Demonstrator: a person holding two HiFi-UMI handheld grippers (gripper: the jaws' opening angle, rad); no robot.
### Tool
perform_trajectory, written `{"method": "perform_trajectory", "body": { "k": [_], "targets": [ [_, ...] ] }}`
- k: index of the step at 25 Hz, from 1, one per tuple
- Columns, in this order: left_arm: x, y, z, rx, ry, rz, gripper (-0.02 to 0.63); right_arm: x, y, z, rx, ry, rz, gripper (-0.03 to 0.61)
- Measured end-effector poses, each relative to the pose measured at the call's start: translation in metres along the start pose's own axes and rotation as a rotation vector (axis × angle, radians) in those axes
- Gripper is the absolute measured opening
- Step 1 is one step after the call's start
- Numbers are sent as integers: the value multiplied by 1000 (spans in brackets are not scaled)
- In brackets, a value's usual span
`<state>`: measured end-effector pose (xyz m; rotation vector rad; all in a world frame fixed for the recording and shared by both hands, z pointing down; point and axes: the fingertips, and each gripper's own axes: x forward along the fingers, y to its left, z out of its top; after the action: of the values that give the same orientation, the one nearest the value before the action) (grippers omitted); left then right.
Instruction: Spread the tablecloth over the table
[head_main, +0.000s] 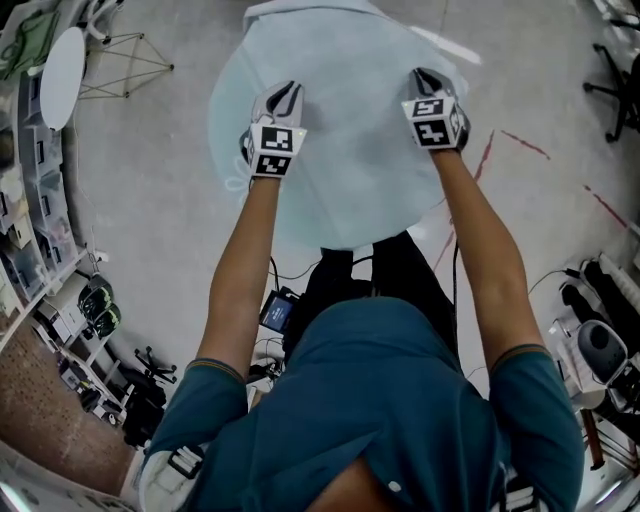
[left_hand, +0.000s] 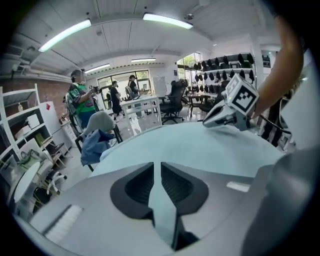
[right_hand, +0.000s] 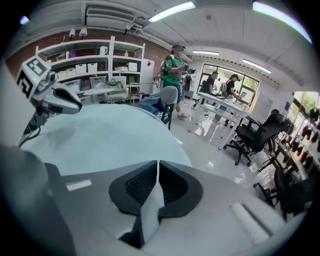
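Pinching folds of the pale blue fabric tablecloth (head_main: 350, 150) in tightly closed jaws, the left gripper (head_main: 287, 95) and right gripper (head_main: 424, 79) could drag it off-centre if one pulls harder.

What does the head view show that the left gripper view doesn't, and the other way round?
Only the head view: the person's teal shirt, both arms, and the grey floor round the table.

Only the left gripper view: the fold of cloth pinched in the left claw, ceiling lights, a chair draped in blue fabric, and people standing far off.

Both: the pale blue tablecloth and the right claw.
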<state>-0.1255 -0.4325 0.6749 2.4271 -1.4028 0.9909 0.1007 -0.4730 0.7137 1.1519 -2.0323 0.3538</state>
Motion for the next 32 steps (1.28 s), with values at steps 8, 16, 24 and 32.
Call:
{"method": "perform_trajectory", "body": {
  "k": [8,16,24,32],
  "targets": [
    [-54,-62,-95,-178,153,-96,37,-71,126,-81,-53,107,235,23],
    [2,-15,-66,-258,124,3,2,-6,66,-18,69,56,150,23],
    [32,-37,-34,-163,96,-73,42,-7,27,-15,72,37,28,21],
    [16,-41,-28,-97,33,-135,38,-18,34,-22,93,15,21,20]
  ]
}}
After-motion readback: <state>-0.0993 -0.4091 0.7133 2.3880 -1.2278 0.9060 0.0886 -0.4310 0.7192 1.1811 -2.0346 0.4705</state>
